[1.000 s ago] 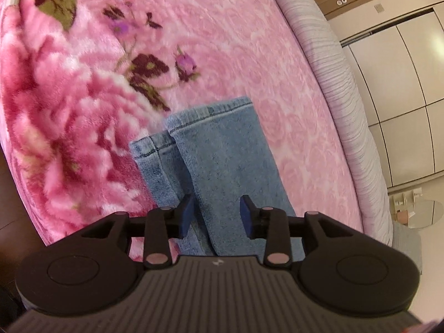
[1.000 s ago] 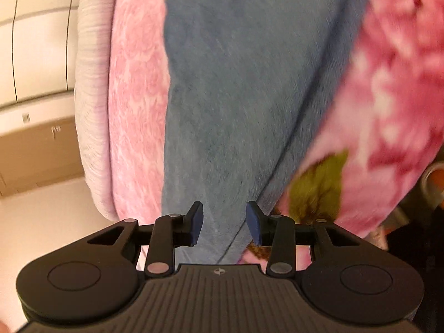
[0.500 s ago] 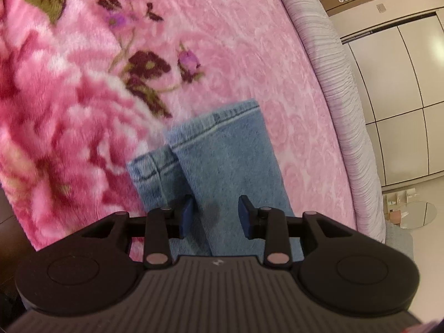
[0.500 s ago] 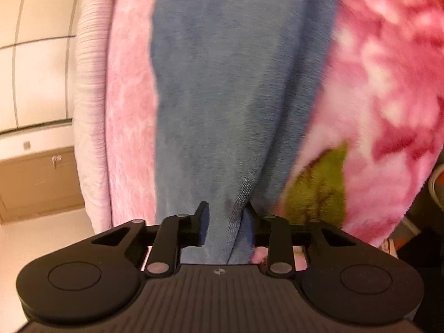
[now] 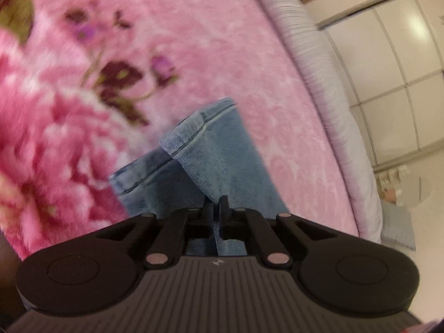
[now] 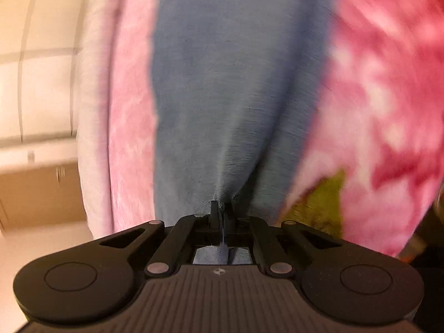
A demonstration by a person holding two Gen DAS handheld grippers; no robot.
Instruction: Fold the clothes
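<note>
Left gripper (image 5: 216,206) clamped tight on a pinch of the jeans (image 5: 222,155), jaws drawn together with a thin fold of blue denim (image 5: 217,233) squeezed between the fingers and showing again in the gap behind them. Seen from the left wrist: jeans spread on the pink floral blanket (image 5: 172,27), running from the jaws at 6 o'clock up toward 12 o'clock, tilting slightly toward 11. Two leg hems (image 5: 199,122) at the far end, one lying over the other, upper hem nearer 12 o'clock, lower hem (image 5: 138,176) off toward 10 o'clock. Long axis of the legs in line with the gripper's fingers. Pale ribbed bed edge (image 5: 319,63) curving along 1 to 4 o'clock, white cupboard doors (image 5: 388,69) beyond it at 2 o'clock.

Right gripper (image 6: 222,211) likewise closed hard on the denim (image 6: 227,83), cloth gathered into wrinkles fanning out from the pinch point. From the right wrist: broad band of jeans stretching from the jaws at 6 o'clock straight up to 12 o'clock, long axis again along the fingers, far end cut off by the frame. Blanket (image 6: 388,83) on both flanks, at 9 and 3 o'clock, view blurred. Wooden cabinet (image 6: 38,194) at 8 o'clock.
</note>
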